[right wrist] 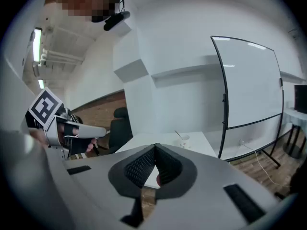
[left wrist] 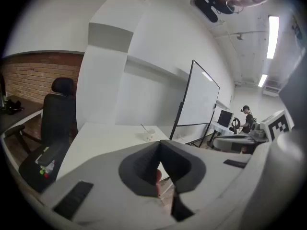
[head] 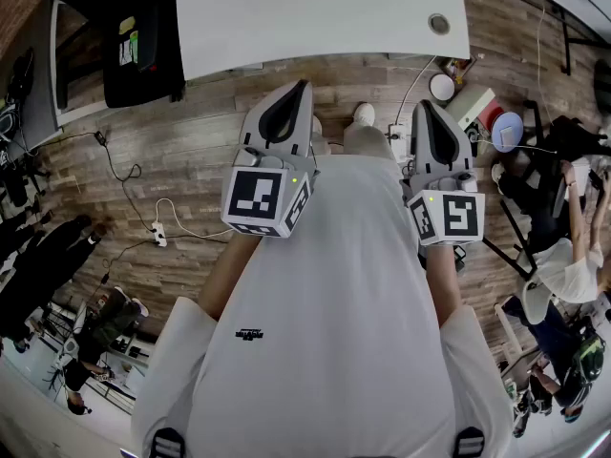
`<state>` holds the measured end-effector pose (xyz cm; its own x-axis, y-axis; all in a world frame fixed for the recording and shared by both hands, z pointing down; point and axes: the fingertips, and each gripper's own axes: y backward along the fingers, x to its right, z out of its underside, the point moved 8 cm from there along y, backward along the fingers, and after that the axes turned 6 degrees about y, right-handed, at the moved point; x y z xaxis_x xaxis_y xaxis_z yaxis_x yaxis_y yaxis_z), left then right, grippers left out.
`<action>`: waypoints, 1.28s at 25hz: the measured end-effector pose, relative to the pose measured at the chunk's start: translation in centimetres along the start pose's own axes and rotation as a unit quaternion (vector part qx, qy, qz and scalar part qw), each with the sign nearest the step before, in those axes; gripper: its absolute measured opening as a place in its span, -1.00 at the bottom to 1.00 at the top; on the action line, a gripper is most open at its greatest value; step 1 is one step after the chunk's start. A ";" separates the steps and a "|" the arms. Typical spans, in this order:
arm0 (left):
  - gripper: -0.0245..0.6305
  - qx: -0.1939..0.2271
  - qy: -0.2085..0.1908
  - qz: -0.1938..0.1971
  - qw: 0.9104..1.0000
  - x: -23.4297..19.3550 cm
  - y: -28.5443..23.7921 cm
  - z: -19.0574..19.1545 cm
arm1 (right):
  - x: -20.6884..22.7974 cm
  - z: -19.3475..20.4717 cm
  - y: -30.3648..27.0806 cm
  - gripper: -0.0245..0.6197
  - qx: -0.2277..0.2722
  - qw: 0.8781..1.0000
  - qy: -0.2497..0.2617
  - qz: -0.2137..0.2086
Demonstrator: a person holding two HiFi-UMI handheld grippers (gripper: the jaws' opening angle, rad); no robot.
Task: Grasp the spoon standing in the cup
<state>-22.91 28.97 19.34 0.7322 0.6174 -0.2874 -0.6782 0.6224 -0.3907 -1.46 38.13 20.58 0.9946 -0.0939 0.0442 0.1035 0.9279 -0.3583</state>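
Note:
A small white cup [left wrist: 149, 136] stands far off on the white table [left wrist: 103, 138], with a thin spoon [left wrist: 144, 128] leaning out of it to the left. The right gripper view shows the same cup [right wrist: 184, 141] and spoon [right wrist: 178, 135] on that table [right wrist: 158, 140]. From the head view the cup is only a small round shape [head: 439, 23] near the table's right edge [head: 325, 12]. My left gripper [head: 304, 86] [left wrist: 159, 143] and right gripper [head: 423, 105] [right wrist: 155, 146] are held close to the person's chest, well short of the table. Both are shut with nothing between the jaws.
A black office chair [left wrist: 57, 110] [head: 143, 41] sits at the table's left end. A whiteboard on a stand [left wrist: 199, 99] [right wrist: 249, 83] is to the right. Cables and a power strip [head: 158, 235] lie on the wooden floor. Other people [head: 573, 256] and clutter surround the sides.

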 end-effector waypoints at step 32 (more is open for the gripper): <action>-0.89 -0.013 -0.005 -0.058 0.998 8.7 -8.7 -1.8 | 14.3 -0.5 -2.3 -0.92 0.049 0.997 -0.017 -0.050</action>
<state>-10.53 28.03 18.67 0.8048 0.5469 -0.2304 -0.5871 0.6769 -0.4440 12.50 34.43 21.54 0.9782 -0.1774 0.1080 0.1998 0.9456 -0.2567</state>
